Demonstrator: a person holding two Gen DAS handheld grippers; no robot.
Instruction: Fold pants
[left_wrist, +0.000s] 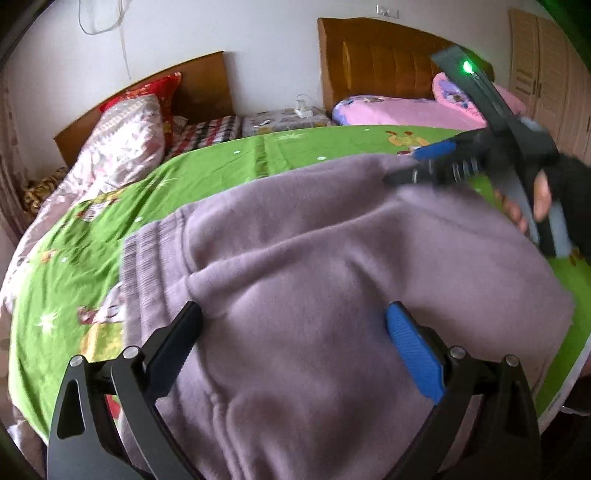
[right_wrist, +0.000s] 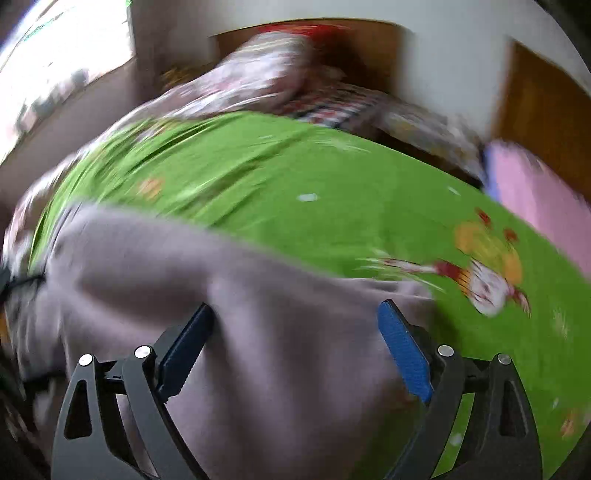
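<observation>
The mauve fleece pants lie bunched on a green bed sheet, ribbed waistband to the left. My left gripper is open, its fingers spread just above the cloth near the front. My right gripper shows in the left wrist view at the pants' far right edge, held by a gloved hand. In the blurred right wrist view the right gripper is open over the pants, with nothing between its fingers.
The green sheet has cartoon prints. A patterned pillow and red cushion lie at the back left, a pink quilt at the back right. Wooden headboards and a wardrobe stand behind.
</observation>
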